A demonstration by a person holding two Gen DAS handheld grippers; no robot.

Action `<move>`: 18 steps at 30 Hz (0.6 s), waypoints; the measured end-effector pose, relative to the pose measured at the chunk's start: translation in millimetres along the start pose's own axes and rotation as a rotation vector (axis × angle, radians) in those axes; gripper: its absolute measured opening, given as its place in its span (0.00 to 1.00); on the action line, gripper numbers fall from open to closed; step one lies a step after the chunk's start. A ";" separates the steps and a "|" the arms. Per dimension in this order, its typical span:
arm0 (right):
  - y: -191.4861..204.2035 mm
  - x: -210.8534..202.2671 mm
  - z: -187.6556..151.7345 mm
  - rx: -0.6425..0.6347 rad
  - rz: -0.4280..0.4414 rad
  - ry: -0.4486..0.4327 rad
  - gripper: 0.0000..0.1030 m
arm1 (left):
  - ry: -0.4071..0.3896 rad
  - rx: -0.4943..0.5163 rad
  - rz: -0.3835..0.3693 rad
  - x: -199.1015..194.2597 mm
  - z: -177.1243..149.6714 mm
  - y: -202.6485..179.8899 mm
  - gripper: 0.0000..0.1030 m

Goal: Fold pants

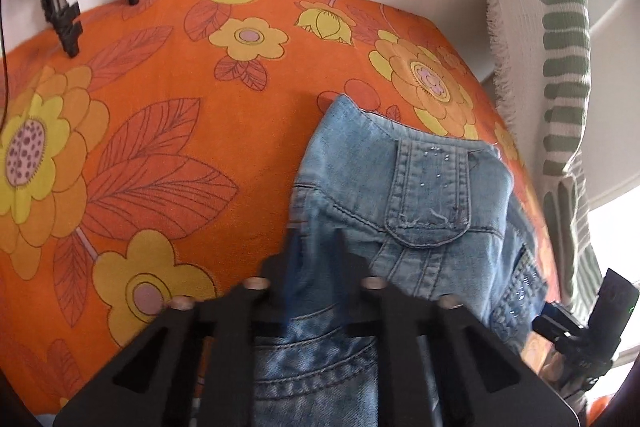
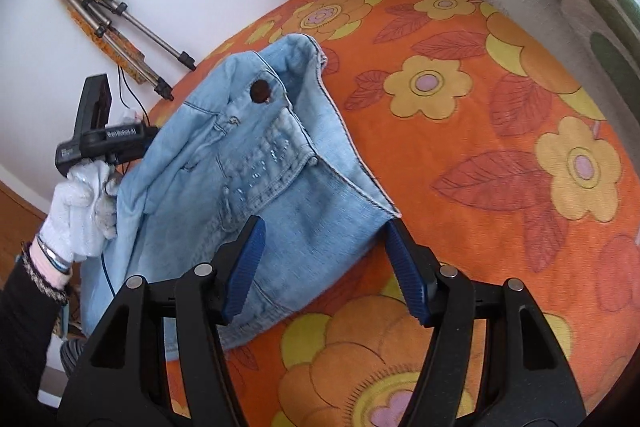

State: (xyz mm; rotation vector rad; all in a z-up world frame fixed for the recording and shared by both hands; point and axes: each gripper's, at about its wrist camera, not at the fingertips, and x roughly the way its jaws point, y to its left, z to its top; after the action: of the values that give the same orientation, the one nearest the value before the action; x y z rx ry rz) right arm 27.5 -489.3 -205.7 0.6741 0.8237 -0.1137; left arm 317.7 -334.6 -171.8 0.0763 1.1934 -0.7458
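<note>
Left wrist view: the pants [image 1: 404, 195], pale washed denim with a flapped pocket and small glinting studs, hang bunched above the orange floral cover [image 1: 160, 155]. The left claw [image 1: 316, 267] is closed on a fold of the denim, which runs down between its fingers.

Right wrist view: the pants [image 2: 256, 163] show a brown waist button and open waistband, lifted over the cover [image 2: 480, 147]. The right claw [image 2: 324, 267] stands wide open, its blue pads either side of the denim's lower edge, gripping nothing. The gloved left hand [image 2: 86, 211] holds its tool beside the denim.
</note>
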 end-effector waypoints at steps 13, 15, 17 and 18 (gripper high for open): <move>30.3 -55.7 -3.2 -0.073 -0.105 -0.063 0.04 | -0.146 0.029 -0.137 -64.7 0.8 -21.5 0.03; 29.8 -67.7 -3.3 -0.082 -0.168 -0.076 0.04 | -0.157 0.039 -0.197 -77.0 -3.2 -30.5 0.03; 27.5 -75.9 -2.5 -0.104 -0.226 -0.085 0.04 | -0.164 0.085 -0.234 -87.1 -12.1 -46.1 0.03; 23.7 -79.2 -0.6 -0.093 -0.202 -0.082 0.04 | -0.156 0.099 -0.252 -88.6 -15.6 -52.0 0.03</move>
State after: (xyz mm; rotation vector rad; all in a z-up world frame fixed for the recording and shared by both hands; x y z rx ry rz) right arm -19.0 -482.9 -137.7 0.4940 0.8114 -0.2823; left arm 261.5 -324.7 -85.0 -0.0506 1.0269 -1.0134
